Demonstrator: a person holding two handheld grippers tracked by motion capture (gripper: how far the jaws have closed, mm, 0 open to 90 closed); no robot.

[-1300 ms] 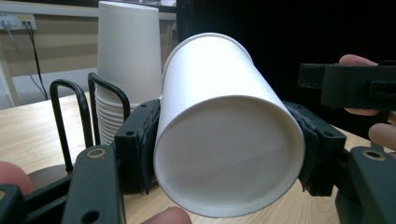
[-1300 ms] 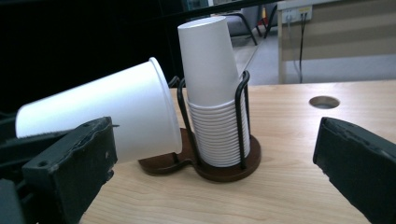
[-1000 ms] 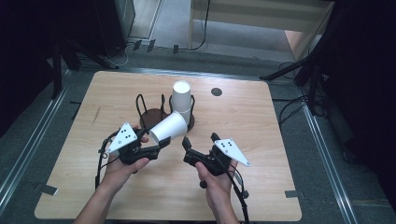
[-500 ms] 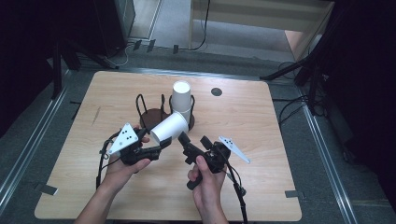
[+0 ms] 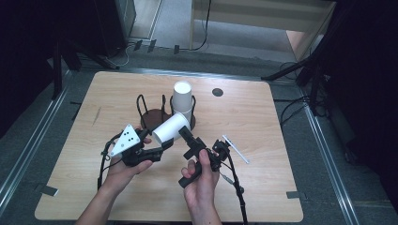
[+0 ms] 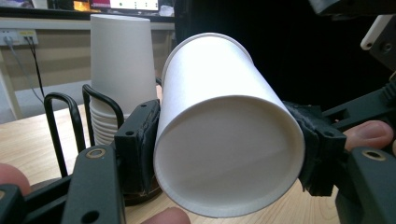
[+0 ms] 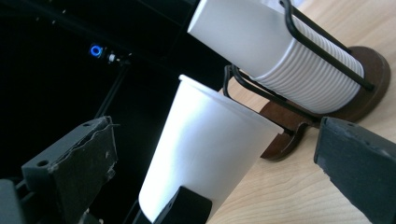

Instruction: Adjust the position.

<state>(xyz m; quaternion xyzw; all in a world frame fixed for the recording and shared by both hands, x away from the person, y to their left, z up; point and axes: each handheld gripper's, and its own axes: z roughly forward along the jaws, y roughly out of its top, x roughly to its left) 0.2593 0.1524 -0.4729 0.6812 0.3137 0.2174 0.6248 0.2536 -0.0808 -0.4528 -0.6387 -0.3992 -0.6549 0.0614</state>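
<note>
My left gripper (image 5: pixel 164 141) is shut on a white paper cup (image 5: pixel 170 128), which lies tilted on its side just in front of the rack. In the left gripper view the cup (image 6: pixel 210 84) has its base towards the camera, and both black pads (image 6: pixel 140 144) of the left gripper (image 6: pixel 226 154) press its sides. My right gripper (image 5: pixel 187 138) is rolled on its side close to the cup's right. In the right gripper view the cup (image 7: pixel 205 140) stands between the wide jaws of the open right gripper (image 7: pixel 217 128), and neither pad touches it.
A tall stack of white cups (image 5: pixel 182 100) stands in a black wire rack with a round brown base (image 5: pixel 151 117); its left slot holds nothing. A small black disc (image 5: pixel 217 92) lies on the wooden table (image 5: pixel 281 140). Dark stands and cables surround the table.
My right gripper has moved left to the held cup and rolled onto its side, so its plate now shows edge-on. The left gripper and the cup have stayed in place.
</note>
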